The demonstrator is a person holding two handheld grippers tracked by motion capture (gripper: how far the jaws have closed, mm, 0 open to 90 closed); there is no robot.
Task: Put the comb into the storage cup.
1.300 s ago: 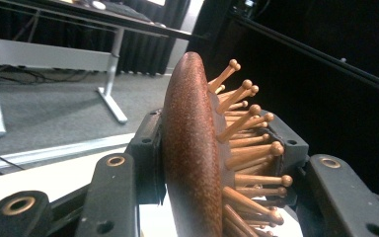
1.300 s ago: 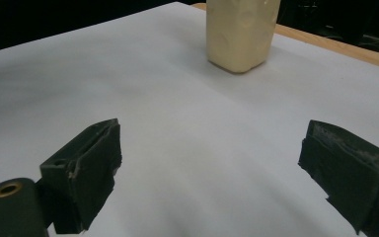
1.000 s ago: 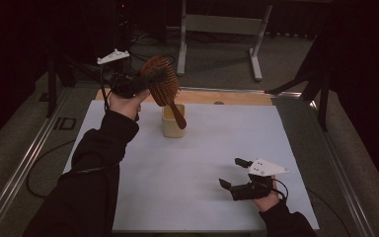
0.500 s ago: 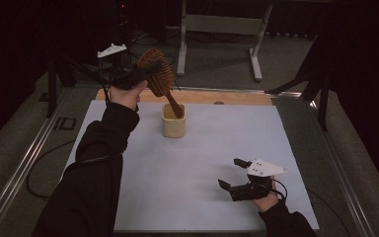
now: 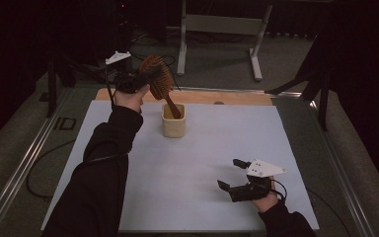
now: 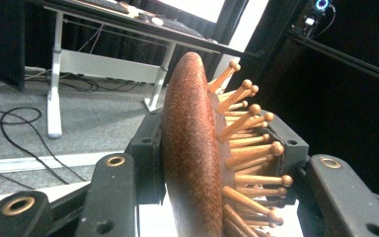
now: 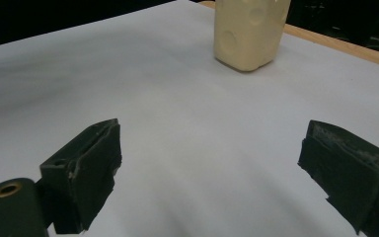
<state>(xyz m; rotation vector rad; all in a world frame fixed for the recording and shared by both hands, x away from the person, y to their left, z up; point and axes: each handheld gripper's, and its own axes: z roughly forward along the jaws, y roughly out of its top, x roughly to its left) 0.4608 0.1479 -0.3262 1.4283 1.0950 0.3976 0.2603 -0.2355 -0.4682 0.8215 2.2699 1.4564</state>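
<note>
The left hand-held gripper (image 5: 145, 79) clamps the head of a wooden hairbrush (image 5: 159, 81), whose handle dips into a cream cup (image 5: 173, 126) on the table (image 5: 202, 148). The right hand-held gripper (image 5: 229, 174) rests open, well apart.

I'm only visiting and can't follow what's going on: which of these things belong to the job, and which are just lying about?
In the job:
- wooden hairbrush, clamped in the left gripper, handle down in the cup
- cream cup

Just there:
- right gripper, jaws open, resting on the white table sheet
- desk frame and loose cables on the floor behind
</note>
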